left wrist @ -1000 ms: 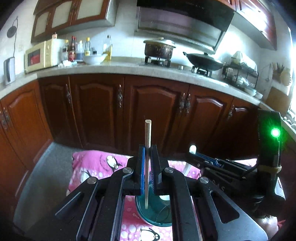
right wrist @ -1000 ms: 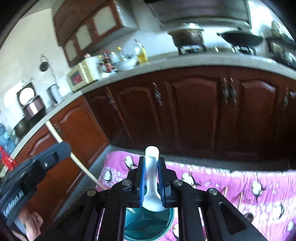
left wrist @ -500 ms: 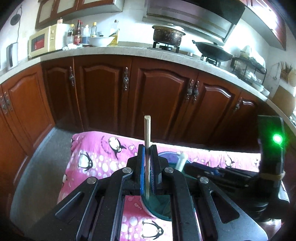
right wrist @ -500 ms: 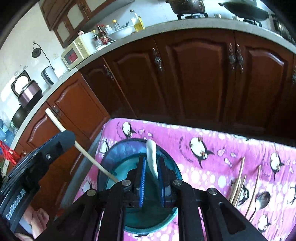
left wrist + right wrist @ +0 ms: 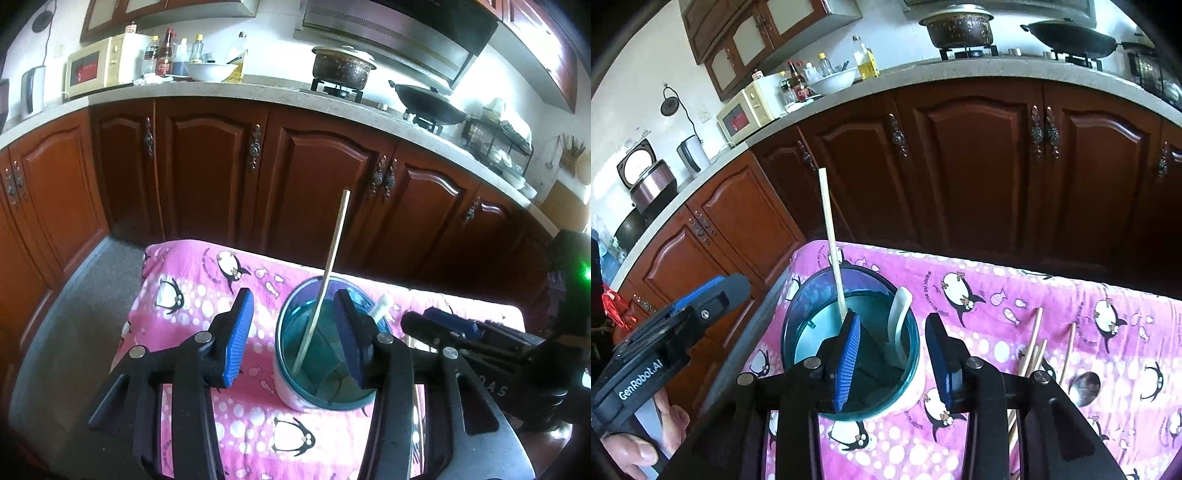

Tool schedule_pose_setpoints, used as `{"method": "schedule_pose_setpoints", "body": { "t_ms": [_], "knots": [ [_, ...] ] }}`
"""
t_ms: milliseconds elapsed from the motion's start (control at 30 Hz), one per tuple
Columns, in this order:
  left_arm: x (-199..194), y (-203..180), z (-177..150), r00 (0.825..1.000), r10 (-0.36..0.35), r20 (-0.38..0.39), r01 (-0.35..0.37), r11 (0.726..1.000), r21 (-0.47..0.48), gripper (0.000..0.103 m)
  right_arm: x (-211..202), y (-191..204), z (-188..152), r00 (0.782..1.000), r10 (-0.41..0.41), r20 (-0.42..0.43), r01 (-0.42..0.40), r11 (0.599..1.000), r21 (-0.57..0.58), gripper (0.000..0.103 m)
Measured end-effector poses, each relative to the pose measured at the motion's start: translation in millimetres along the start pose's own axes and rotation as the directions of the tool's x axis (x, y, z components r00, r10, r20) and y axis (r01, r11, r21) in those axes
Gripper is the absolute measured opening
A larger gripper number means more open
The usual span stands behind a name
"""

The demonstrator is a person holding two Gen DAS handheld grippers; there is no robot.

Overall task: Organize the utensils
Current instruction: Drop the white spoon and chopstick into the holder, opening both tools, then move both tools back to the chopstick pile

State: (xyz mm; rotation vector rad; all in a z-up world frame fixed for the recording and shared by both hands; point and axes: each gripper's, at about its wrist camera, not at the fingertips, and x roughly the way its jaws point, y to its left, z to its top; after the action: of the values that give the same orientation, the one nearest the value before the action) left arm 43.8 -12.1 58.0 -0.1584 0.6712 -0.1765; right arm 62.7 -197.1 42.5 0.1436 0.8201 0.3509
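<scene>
A teal cup point(image 5: 284, 387) point(image 5: 809, 295) stands on the pink penguin cloth point(image 5: 192, 295). A wooden chopstick point(image 5: 334, 251) point(image 5: 829, 229) leans inside it, free between the opening jaws of my left gripper point(image 5: 293, 334), and neither pad touches it. A white spoon point(image 5: 899, 314) point(image 5: 380, 308) rests in the cup against its right wall. My right gripper point(image 5: 894, 356) hangs over the cup with its jaws opening, and the spoon sits loose between them. Each gripper shows in the other's view: the right gripper point(image 5: 461, 339) and the left gripper point(image 5: 665, 343).
Several wooden chopsticks point(image 5: 1034, 343) and a metal spoon point(image 5: 1084, 384) lie on the cloth point(image 5: 997, 295) right of the cup. A hand point(image 5: 628, 446) holds the left gripper's handle. Brown cabinets point(image 5: 325, 192) and a counter with cookware stand behind the table.
Both grippers sank toward the cup and then opened. The chopstick left the left jaws and now leans in the cup; the spoon left the right jaws and rests inside it.
</scene>
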Motion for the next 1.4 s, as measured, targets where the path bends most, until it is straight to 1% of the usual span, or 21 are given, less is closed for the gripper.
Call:
{"method": "schedule_pose_setpoints", "body": {
  "t_ms": [200, 333, 467, 800, 900, 1033, 1267, 1400],
  "knots": [
    [-13, -20, -10, 1.000, 0.000, 0.017, -0.001, 0.999, 0.040, 0.044, -27, 2, -9, 0.998, -0.034, 0.044, 0.035, 0.999, -0.025, 0.038],
    [-21, -37, -17, 1.000, -0.003, 0.028, 0.001, 0.997, 0.071, 0.044, -47, 1, -15, 0.995, -0.067, 0.077, 0.070, 0.997, -0.034, 0.044],
    [-26, -51, -24, 0.999, -0.015, 0.031, 0.012, 0.995, 0.096, 0.045, -66, -5, -22, 0.990, -0.101, 0.102, 0.104, 0.994, -0.026, 0.044],
    [-35, -86, -39, 0.999, -0.047, 0.026, 0.043, 0.989, 0.142, 0.047, -102, -23, -42, 0.977, -0.174, 0.123, 0.176, 0.984, -0.004, 0.046],
    [-35, -94, -43, 0.998, -0.056, 0.019, 0.053, 0.987, 0.151, 0.047, -112, -30, -48, 0.971, -0.200, 0.130, 0.202, 0.979, -0.005, 0.052],
    [-35, -106, -47, 0.998, -0.070, 0.009, 0.068, 0.984, 0.163, 0.048, -125, -39, -56, 0.965, -0.225, 0.138, 0.227, 0.974, 0.005, 0.053],
    [-38, -121, -50, 0.996, -0.093, 0.005, 0.091, 0.981, 0.174, 0.052, -138, -51, -64, 0.955, -0.260, 0.143, 0.259, 0.966, 0.025, 0.054],
    [-36, -127, -52, 0.995, -0.102, -0.006, 0.101, 0.978, 0.182, 0.052, -139, -59, -69, 0.953, -0.274, 0.133, 0.271, 0.962, 0.039, 0.056]
  ]
}}
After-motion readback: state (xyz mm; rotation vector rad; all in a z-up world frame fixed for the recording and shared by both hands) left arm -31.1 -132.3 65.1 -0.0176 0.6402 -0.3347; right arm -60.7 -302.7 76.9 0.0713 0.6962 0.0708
